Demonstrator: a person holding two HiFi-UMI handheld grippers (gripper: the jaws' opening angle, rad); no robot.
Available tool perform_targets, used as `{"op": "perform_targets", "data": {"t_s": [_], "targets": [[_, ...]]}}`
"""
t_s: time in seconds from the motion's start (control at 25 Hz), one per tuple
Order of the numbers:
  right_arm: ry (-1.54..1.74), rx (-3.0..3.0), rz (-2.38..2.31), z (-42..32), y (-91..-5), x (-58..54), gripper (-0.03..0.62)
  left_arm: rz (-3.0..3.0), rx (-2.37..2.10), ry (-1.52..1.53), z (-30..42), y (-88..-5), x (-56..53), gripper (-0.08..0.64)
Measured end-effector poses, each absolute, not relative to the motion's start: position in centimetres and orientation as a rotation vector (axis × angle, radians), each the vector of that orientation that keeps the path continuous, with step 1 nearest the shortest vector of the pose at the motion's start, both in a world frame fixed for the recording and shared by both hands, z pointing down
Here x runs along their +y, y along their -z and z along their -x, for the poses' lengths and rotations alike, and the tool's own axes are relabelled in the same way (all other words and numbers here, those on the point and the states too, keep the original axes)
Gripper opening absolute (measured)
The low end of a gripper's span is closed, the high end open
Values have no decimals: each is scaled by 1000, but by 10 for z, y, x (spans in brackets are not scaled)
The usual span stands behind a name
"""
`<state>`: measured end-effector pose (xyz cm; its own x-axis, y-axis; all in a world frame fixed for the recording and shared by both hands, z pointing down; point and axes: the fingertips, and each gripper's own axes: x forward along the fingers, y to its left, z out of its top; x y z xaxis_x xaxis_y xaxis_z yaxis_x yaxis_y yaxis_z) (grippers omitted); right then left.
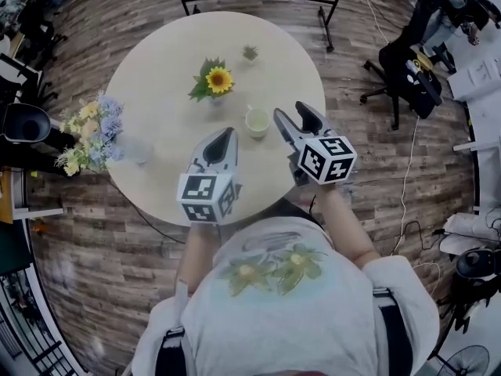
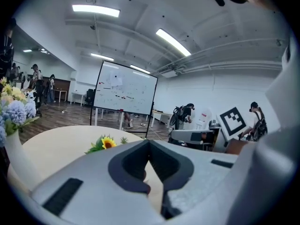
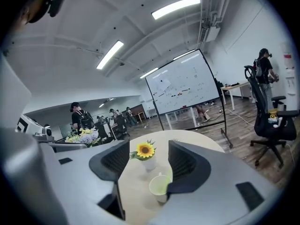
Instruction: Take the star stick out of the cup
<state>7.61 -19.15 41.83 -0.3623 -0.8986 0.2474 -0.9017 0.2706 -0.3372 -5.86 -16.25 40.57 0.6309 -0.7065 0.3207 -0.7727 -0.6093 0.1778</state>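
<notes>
Beige round counter [image 1: 156, 77] carries a pale cup [image 1: 257, 121] at frame centre, below the sunflower vase [image 1: 218, 82]. Its star stick cannot be made out; the cup interior shows pale green. Right gripper [image 1: 293, 116] sits just right of the cup, fingers [image 3: 187, 165] apart and empty. Left gripper [image 1: 226, 138] sits lower left of the cup, fingers [image 2: 164, 165] closed together on nothing.

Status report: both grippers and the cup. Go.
Left gripper shut, empty. Right gripper open, right beside the cup, not closed on it. Star stick not discernible in cup. Potted sunflower beyond cup, apart from it.
</notes>
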Motion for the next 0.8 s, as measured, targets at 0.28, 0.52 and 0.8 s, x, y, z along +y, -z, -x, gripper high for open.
{"op": "perform_targets", "data": {"t_s": [0.28, 0.52, 0.8], "targets": [[-757, -2490, -1671, -85, -448, -231, 252, -2492, -1254, -317, 52, -420, -186, 3], [-927, -2479, -1587, -90, -485, -265, 252, -2437, -1305, -319, 47, -431, -203, 3], [-1013, -2451, -1486, -91, -520, -298, 252, -2359, -1373, -328, 47, -445, -219, 3]]}}
